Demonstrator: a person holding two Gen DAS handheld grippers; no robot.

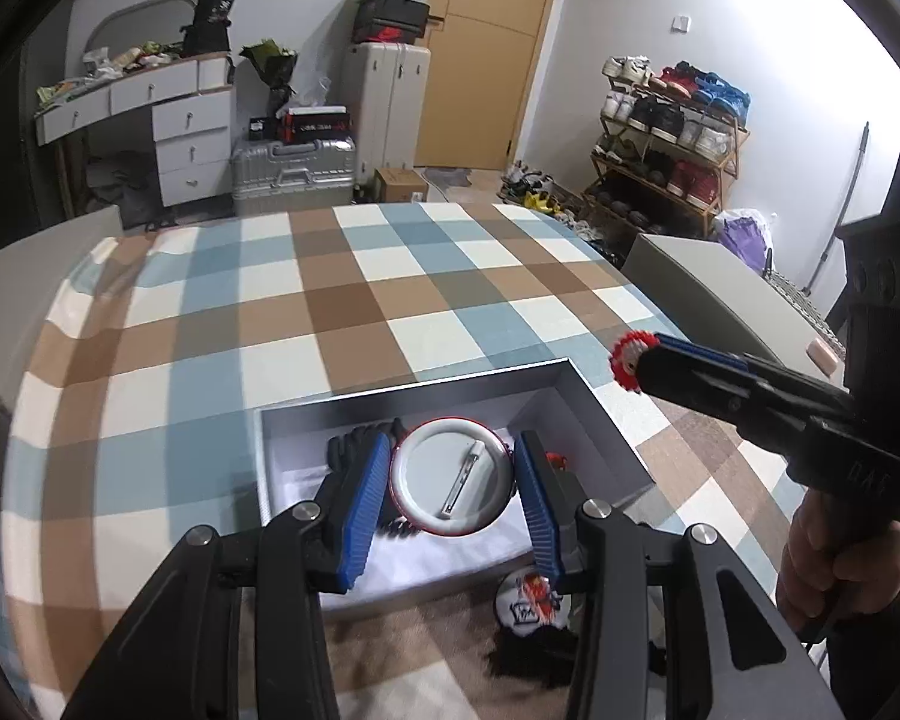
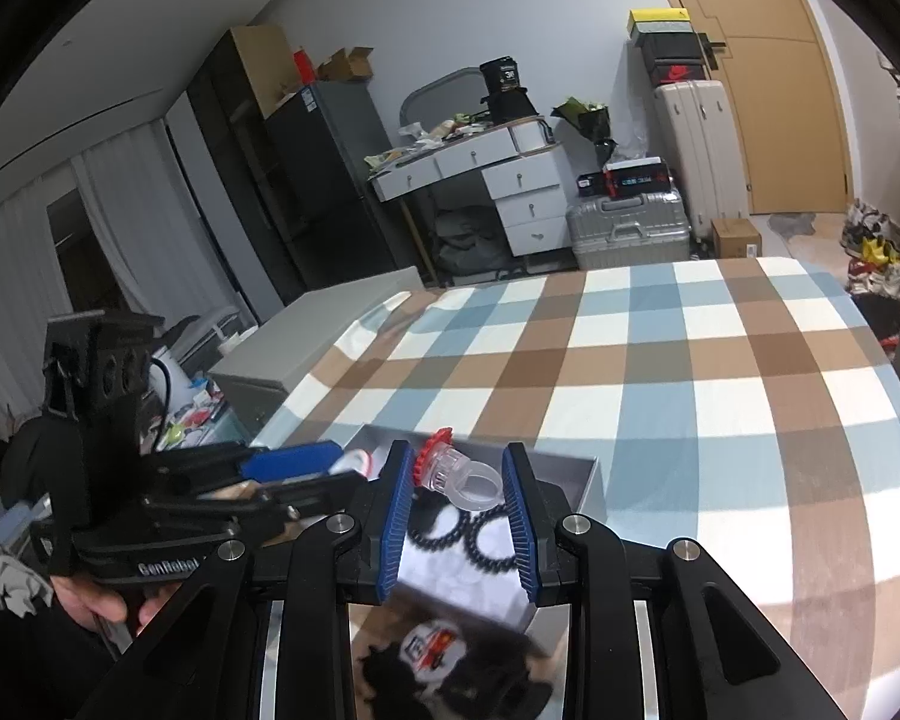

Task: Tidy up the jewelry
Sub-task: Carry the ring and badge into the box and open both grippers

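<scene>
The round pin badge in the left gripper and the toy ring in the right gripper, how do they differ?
The pin badge is a flat white disc with a red rim, its back and metal pin showing; the toy ring is clear plastic with a red toothed top. The badge sits low over the open grey box; the ring is held beside the box, above the tablecloth. The badge is clearly wider. Each is pinched between blue pads: left gripper, right gripper.
</scene>
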